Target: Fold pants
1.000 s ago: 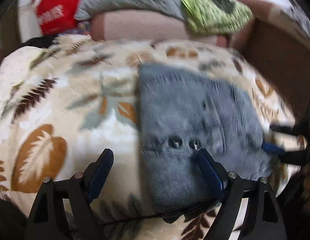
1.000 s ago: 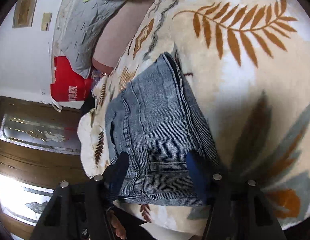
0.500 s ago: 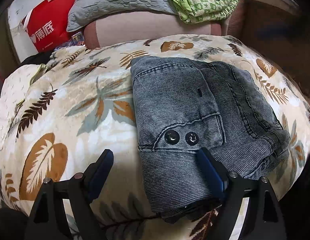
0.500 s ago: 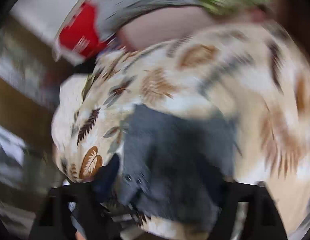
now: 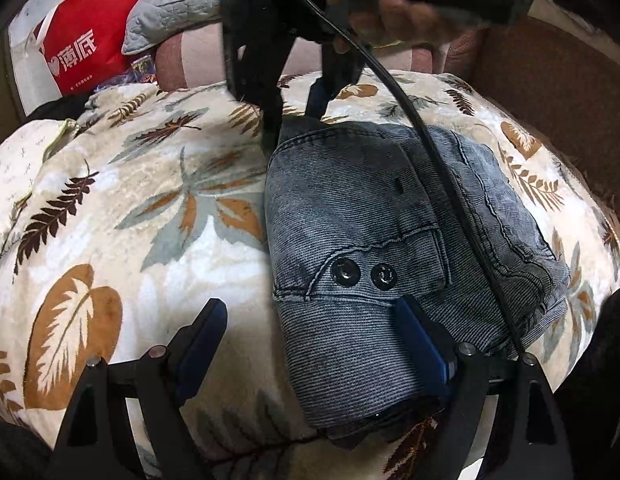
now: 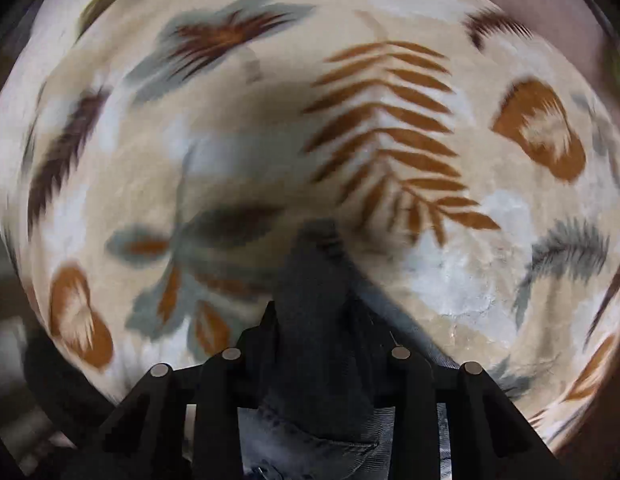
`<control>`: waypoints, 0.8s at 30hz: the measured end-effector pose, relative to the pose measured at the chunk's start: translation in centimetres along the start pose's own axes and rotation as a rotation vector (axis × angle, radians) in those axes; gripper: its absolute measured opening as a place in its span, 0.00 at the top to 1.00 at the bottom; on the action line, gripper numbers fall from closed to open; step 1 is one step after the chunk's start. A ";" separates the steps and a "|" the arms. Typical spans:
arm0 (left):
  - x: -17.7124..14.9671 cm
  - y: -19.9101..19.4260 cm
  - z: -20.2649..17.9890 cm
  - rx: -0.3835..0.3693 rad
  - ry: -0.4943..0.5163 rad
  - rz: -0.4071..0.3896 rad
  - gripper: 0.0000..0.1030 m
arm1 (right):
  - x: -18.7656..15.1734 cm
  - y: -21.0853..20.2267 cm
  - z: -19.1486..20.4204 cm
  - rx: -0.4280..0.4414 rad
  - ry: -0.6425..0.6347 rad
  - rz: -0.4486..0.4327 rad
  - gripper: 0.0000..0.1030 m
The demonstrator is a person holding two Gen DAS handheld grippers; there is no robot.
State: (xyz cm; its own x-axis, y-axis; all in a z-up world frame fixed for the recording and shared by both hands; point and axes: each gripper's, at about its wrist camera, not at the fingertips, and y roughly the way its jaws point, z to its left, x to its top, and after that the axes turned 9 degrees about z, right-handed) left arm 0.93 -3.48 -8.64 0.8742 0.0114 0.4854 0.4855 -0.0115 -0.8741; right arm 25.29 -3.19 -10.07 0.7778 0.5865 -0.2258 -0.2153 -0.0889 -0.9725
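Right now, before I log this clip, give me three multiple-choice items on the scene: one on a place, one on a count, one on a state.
1. Where do the folded jeans lie?
A. on the leaf-print blanket
B. on a wooden floor
C. inside the red bag

2. How many dark snap buttons show side by side on the jeans?
A. none
B. two
C. five

3. How do the jaws of the left gripper stand?
A. clamped on a pillow
B. wide apart, gripping nothing
C. folded out of view

Answers:
1 A, the blanket's leaf pattern surrounds the denim.
2 B, a pair sits by the pocket seam.
3 B, one finger is over the blanket and the other over the denim, with a broad gap between.
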 end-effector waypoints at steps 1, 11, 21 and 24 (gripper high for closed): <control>0.0 0.0 0.0 -0.003 -0.002 0.002 0.16 | -0.1 -0.3 -0.6 0.009 0.031 -0.039 0.65; -0.2 0.0 0.7 -0.059 -0.050 0.000 0.16 | -16.6 -3.8 -5.5 0.219 0.299 -0.442 0.36; 0.3 -2.7 3.6 -0.105 -0.220 -0.117 0.16 | -28.2 -0.7 -9.4 0.285 0.447 -0.603 0.11; 0.1 -3.9 4.9 -0.103 -0.312 -0.161 0.16 | -32.1 0.1 -8.9 0.299 0.482 -0.649 0.08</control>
State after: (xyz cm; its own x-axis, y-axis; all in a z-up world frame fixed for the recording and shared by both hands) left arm -0.93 1.50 -5.24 0.7509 0.3253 0.5747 0.6286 -0.0856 -0.7730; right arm 5.51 -29.17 -3.39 0.9518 0.0358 0.3045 0.2655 0.4007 -0.8769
